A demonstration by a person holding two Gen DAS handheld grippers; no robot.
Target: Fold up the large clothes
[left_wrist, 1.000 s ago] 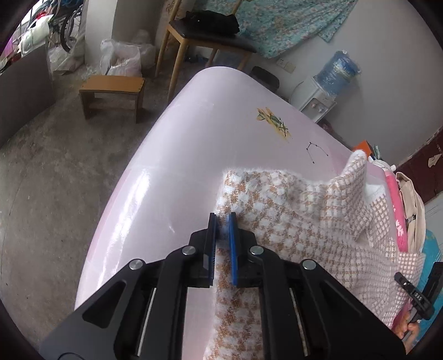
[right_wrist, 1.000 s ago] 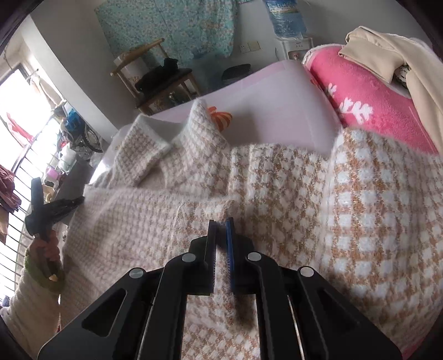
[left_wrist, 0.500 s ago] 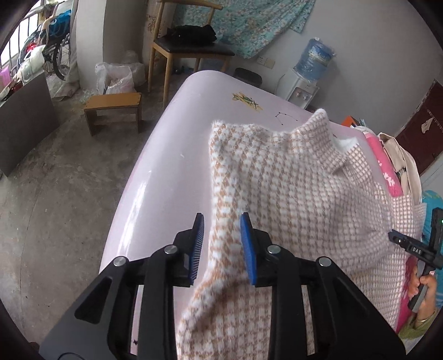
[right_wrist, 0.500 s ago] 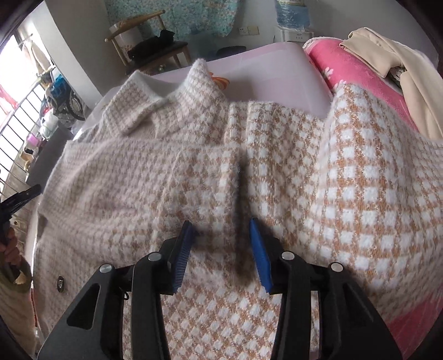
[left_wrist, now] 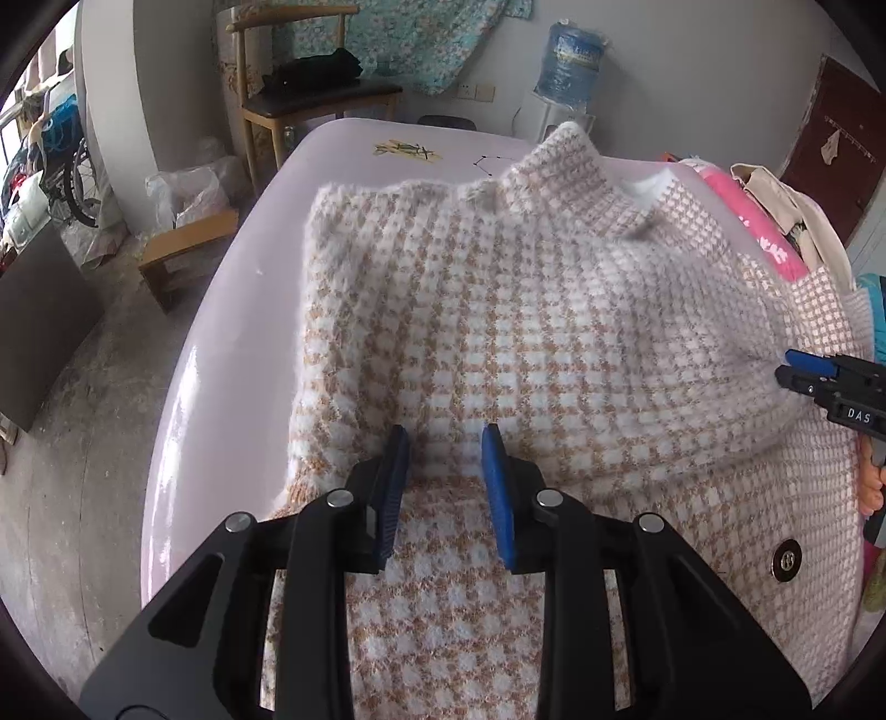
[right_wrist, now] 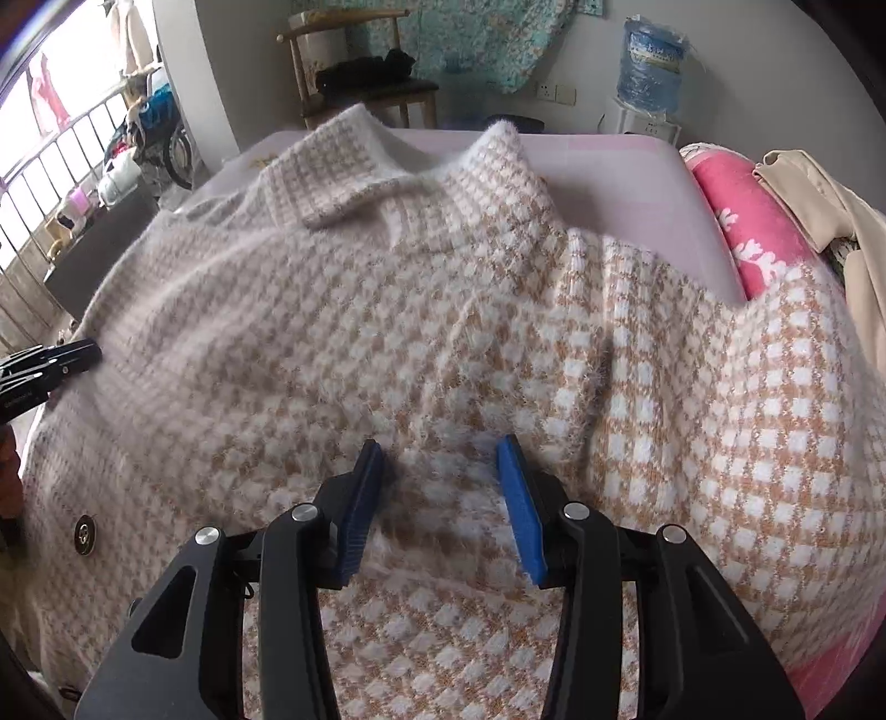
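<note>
Cardigan: fuzzy tan-and-white checked knit cardigan (left_wrist: 554, 332) is lying folded on the pink bench (left_wrist: 232, 332).
Jaws: left gripper (left_wrist: 444, 487) and right gripper (right_wrist: 440, 509) have just been opening, gripping nothing.
Care: smoothing flat before regrasping.

A pale pink table (left_wrist: 232, 332) is filling the middle of the room, a small printed motif (left_wrist: 407, 149) showing near its far end. Behind it a wooden chair (left_wrist: 310, 105) is standing with a dark bundle (left_wrist: 315, 69) lying on its seat. A floral cloth (left_wrist: 410, 39) is hanging on the wall. A blue water jug (left_wrist: 570, 61) is sitting on a white dispenser (left_wrist: 554, 119). A low stool (left_wrist: 185, 249) is standing on the concrete floor (left_wrist: 83, 443) beside plastic bags (left_wrist: 185, 191). A pink towel (right_wrist: 747, 232) is lying under a beige garment (right_wrist: 819, 188).
</note>
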